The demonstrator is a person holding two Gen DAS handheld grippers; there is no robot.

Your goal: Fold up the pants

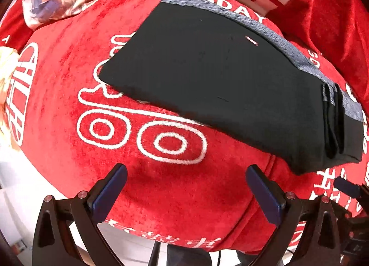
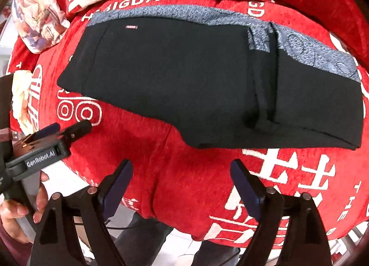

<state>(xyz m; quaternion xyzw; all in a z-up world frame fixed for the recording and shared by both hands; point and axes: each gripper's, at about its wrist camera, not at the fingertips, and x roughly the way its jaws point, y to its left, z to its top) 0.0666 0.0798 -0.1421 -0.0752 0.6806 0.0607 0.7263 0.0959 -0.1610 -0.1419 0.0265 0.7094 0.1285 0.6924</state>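
Pants (image 2: 184,81) folded into a black bundle with grey lining along the far edge, lying on red printed blanket (image 2: 196,185), left claw (image 1: 185,174) and right claw (image 2: 181,170) both spread wide, empty, hovering just short of the bundle's near edge

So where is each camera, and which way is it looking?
Left wrist: sits on the left claw, looking down at the black pants on the red cloth; its own open fingers show.
Right wrist: sits on the right claw, looking down too; open fingers, the left claw and a hand show.
Both share the folded pants and cloth.
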